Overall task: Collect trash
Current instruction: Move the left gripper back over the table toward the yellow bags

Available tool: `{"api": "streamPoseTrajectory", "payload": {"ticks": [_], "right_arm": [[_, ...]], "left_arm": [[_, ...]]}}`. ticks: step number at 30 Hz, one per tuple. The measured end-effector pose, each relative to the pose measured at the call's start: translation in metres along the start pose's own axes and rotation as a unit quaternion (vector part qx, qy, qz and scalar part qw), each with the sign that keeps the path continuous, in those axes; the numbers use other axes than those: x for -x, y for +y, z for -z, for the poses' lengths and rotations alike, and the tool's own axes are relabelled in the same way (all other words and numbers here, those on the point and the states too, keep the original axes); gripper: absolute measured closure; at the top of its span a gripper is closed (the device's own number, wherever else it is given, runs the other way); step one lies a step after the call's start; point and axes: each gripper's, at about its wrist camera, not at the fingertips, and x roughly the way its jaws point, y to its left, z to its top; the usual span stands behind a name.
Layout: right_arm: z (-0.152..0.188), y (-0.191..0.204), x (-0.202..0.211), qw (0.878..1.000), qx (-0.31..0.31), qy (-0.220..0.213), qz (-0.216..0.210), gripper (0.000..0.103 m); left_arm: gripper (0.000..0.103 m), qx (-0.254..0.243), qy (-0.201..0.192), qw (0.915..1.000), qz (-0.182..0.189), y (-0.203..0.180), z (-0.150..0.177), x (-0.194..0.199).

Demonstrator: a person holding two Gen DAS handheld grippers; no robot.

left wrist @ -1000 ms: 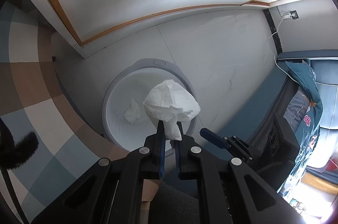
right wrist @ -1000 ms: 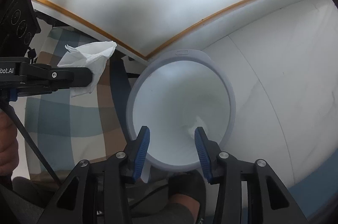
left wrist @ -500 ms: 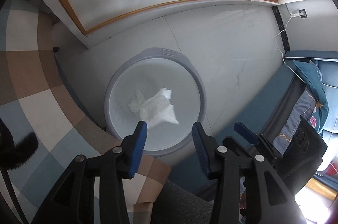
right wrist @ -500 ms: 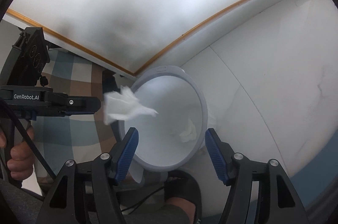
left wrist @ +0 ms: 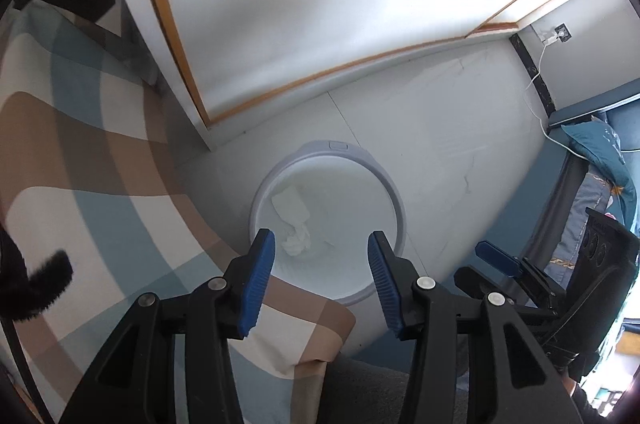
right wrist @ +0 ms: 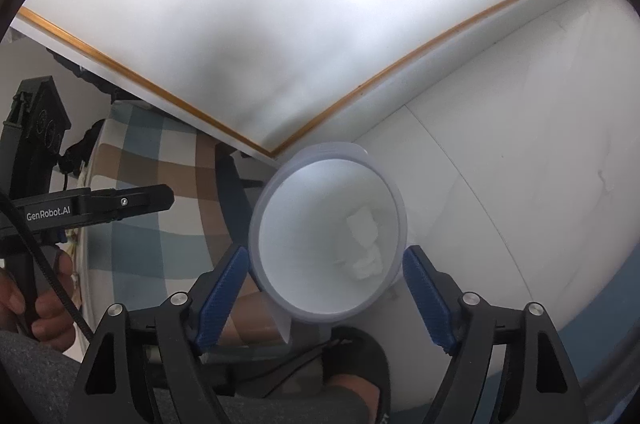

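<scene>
A round white bin (left wrist: 394, 200) (right wrist: 256, 224) stands on the pale floor below both grippers. Crumpled white tissues (left wrist: 294, 224) (right wrist: 362, 240) lie at its bottom. My left gripper (left wrist: 320, 244) hangs above the bin's near side, open, nothing between its blue pads. It also appears from the side as the left gripper (right wrist: 160, 198) in the right wrist view, with a hand on its handle. My right gripper (right wrist: 326, 264) points down over the bin; its jaws are opening wider and hold nothing. The right gripper's blue fingertip (left wrist: 494, 256) shows at the right of the left wrist view.
A checked blue, brown and cream cloth (left wrist: 80, 164) (right wrist: 160, 176) covers the surface left of the bin. A white cabinet with wooden trim (left wrist: 304, 4) rises behind it. A dark blue sofa with cushions (left wrist: 600, 160) lies right. A slippered foot (right wrist: 352, 380) is near the bin.
My left gripper opened and let the tissue fall into the bin, where it now lies beside the earlier one. Both grippers rose, and the right one's jaws spread wider.
</scene>
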Motion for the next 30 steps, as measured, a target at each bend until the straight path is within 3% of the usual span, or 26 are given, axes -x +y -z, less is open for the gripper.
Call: {"api": "streamPoseTrajectory", "payload": {"ticks": [10, 13, 19, 26, 30], "right_arm": [[-0.001, 0.037, 0.049, 0.998, 0.035, -0.045, 0.000, 0.016], [-0.003, 0.053, 0.070, 0.997, 0.049, -0.065, 0.001, 0.014], [-0.008, 0.092, 0.112, 0.990, 0.083, -0.112, -0.002, 0.012], [-0.005, 0.155, 0.157, 0.978, 0.131, -0.163, -0.021, 0.007], [0.002, 0.198, 0.172, 0.968, 0.160, -0.188, -0.043, 0.004]], "left_arm": [[0.056, 0.036, -0.118, 0.9921, -0.026, 0.018, 0.027, 0.075], [0.045, 0.047, -0.152, 0.9866, -0.036, 0.027, 0.036, 0.096], [0.038, 0.067, -0.224, 0.9702, -0.062, 0.047, 0.056, 0.141], [0.021, 0.100, -0.308, 0.9412, -0.097, 0.074, 0.086, 0.199], [0.019, 0.125, -0.333, 0.9269, -0.120, 0.095, 0.106, 0.235]]}}
